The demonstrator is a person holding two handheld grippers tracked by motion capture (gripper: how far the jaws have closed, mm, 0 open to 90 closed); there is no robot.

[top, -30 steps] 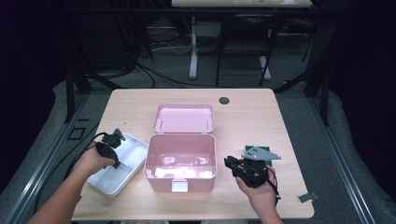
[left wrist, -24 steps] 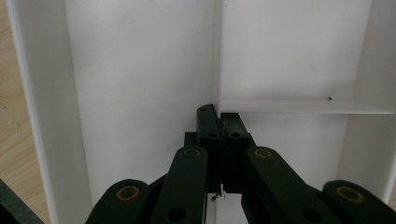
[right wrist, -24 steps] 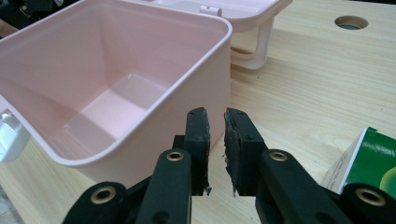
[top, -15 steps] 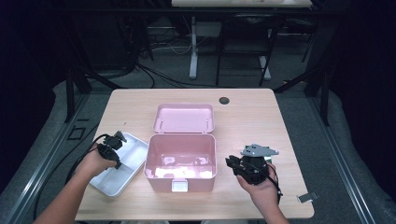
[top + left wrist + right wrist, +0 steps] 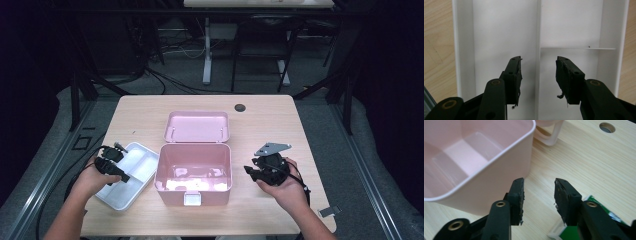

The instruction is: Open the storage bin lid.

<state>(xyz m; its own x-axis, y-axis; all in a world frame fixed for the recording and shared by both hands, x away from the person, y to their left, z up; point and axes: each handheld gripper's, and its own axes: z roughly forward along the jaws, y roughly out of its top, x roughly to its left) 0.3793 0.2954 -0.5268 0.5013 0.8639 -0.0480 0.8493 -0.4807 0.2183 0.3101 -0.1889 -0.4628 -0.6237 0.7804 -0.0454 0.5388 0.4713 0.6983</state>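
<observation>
I've got the L claw (image 5: 111,165) over the white divided tray (image 5: 131,176) at the table's (image 5: 280,125) near-left edge. Its jaws are apart, just been opening, w/ nothing between them; in the left gripper view they straddle the tray's centre divider (image 5: 537,37).

R claw (image 5: 252,172) hangs just right of the open pink storage box (image 5: 194,170), jaws apart, just been opening too, nothing gripped. A green-and-white item (image 5: 574,230) lies under it on the wood, partly hidden, can't tell what it is.

Box sits mid-table, near edge, w/ its lid (image 5: 197,126) lying just behind it. Table is light wood grain, w/ a round cable hole (image 5: 240,107) at the back. Room is dim: grey floor, cables, dark frame legs behind.
</observation>
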